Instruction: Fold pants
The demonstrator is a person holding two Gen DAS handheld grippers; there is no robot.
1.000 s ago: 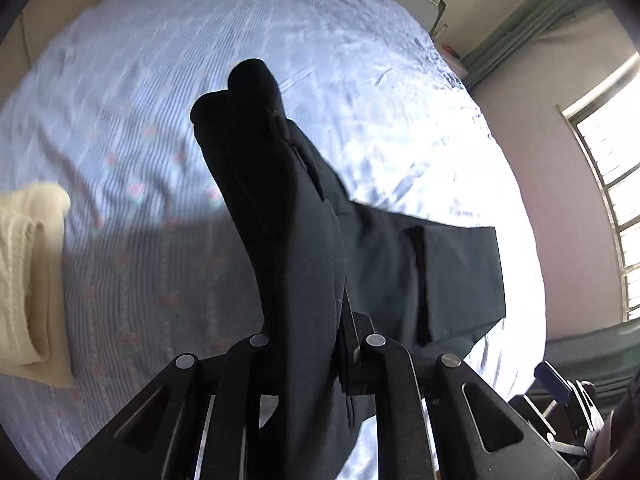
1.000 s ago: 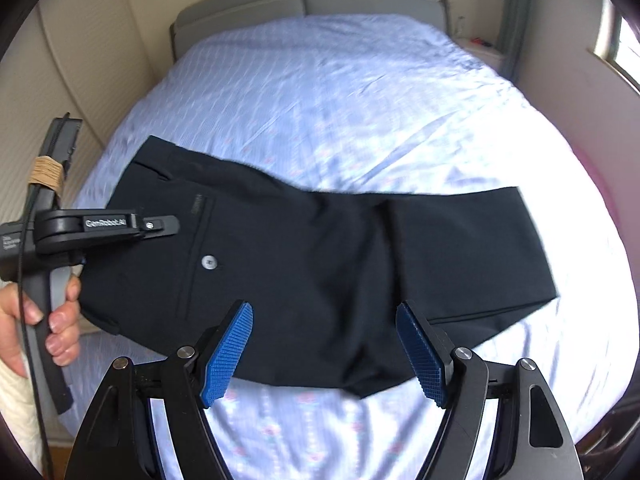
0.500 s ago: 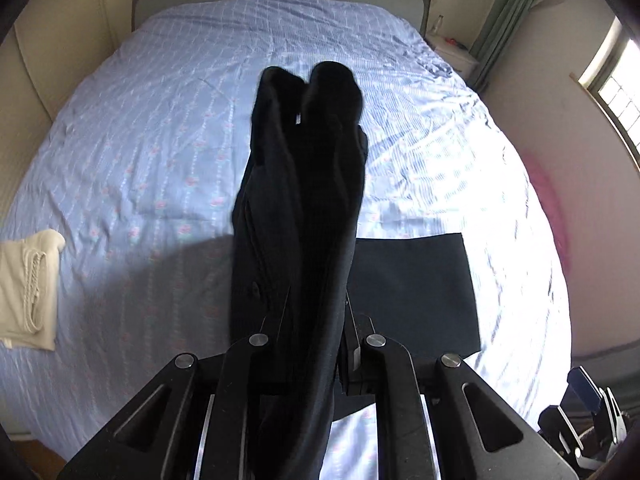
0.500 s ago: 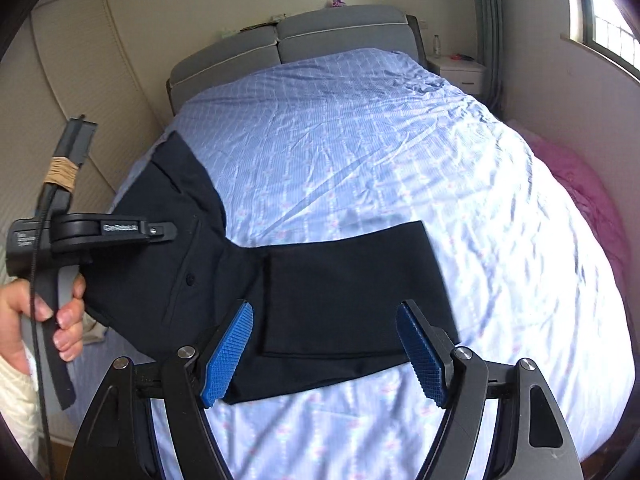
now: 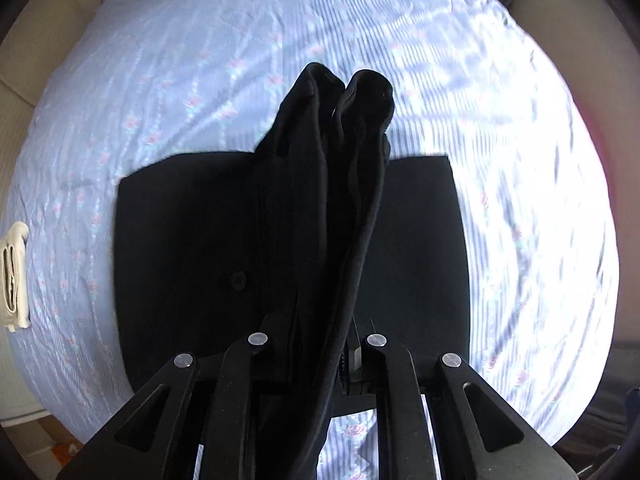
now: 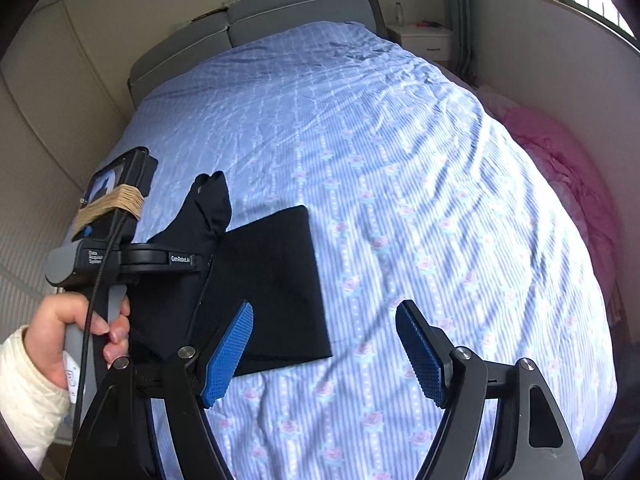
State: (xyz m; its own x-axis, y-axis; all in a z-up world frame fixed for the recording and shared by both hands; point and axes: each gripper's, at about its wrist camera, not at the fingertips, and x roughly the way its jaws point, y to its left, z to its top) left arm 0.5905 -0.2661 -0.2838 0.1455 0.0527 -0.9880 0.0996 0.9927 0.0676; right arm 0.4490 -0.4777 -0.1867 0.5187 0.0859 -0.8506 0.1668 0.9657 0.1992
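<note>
Left wrist view: black pants (image 5: 320, 208) bunched between opening left fingers (image 5: 256, 360); right fingers (image 6: 232, 344) apart, empty.

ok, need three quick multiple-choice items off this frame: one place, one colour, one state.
1. Where do the black pants lie?
A on the blue bedsheet
B on the floor
C on the nightstand

2. What colour are the right tongs' pads?
A red
B blue
C white

3. What is between the left tongs?
A nothing
B a white towel
C a bunch of pants fabric

Answers: 1 A, folded part flat on the sheet; 2 B, blue textured pads; 3 C, black cloth rises between the opening fingers.
</note>
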